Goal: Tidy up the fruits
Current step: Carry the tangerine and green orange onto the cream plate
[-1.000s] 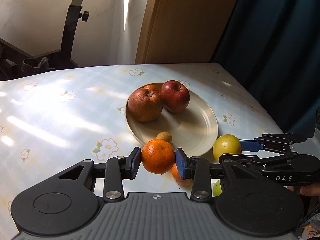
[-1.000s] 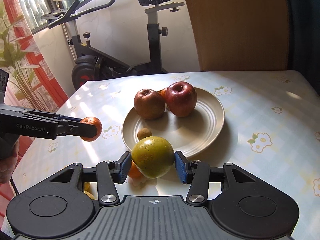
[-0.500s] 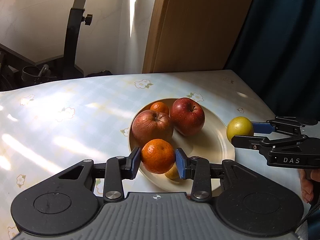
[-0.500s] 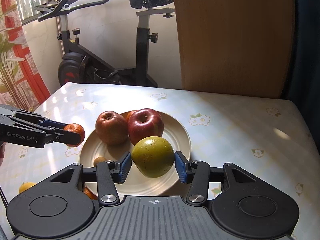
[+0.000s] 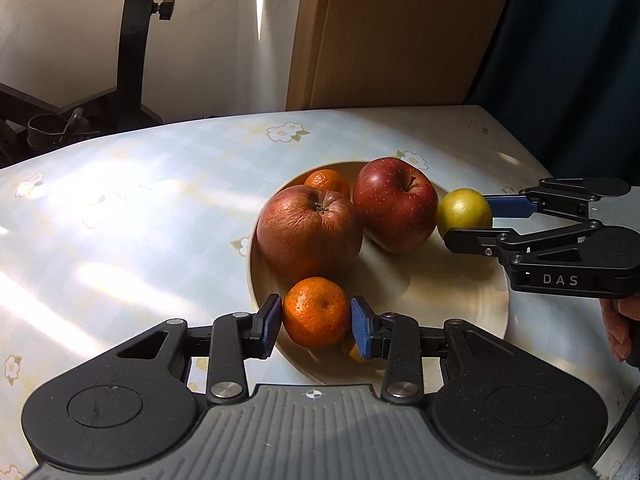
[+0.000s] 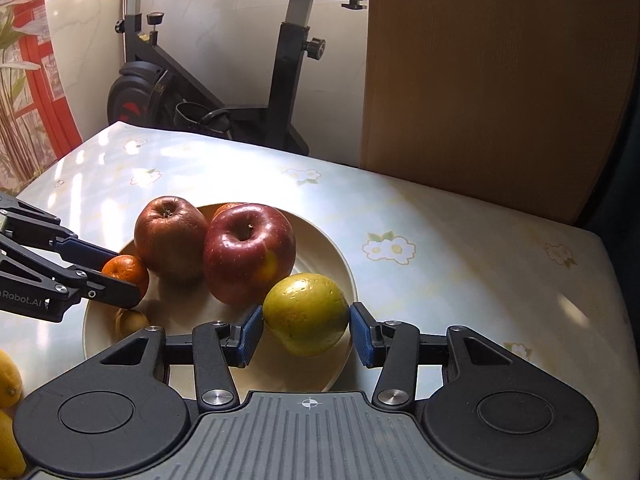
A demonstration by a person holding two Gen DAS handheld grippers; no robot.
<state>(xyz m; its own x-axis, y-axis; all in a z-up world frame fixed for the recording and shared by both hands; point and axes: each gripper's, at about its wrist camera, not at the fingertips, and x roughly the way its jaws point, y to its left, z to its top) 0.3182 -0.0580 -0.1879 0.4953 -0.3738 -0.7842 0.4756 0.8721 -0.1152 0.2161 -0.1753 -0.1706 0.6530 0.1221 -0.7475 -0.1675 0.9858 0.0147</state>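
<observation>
- While both fruits are clamped, treat this as a set-down: your left tongs (image 5: 316, 322) are closed on the small orange (image 5: 316, 312), and your right tongs (image 6: 306, 332) are closed on the yellow-green fruit (image 6: 306, 314).
- Both loads hang over the cream plate (image 6: 320, 240), which sits toward the tabletop's (image 5: 140, 208) far right corner; whether either one already touches the plate, you cannot tell from these views.
- On the left, the small orange is at the plate's near rim, just in front of the wrinkled apple (image 5: 308, 230). A small brownish fruit (image 6: 130, 322) lies just below it, so lower onto bare plate beside that, not on top of it.
- On the right, the yellow-green fruit is close against the red apple (image 6: 248, 252), over the plate's right side. Ease it down into the open dish there; pushing further risks nudging the apple.
- Bring each fruit down until it bears on the plate before you let the jaws part, since round fruit will likely roll if dropped.
- Open slowly and draw straight back, so the pads do not drag the fruit off the rim.
- More yellow fruit (image 6: 8, 376) waits on the tabletop's near left side, off the plate.
</observation>
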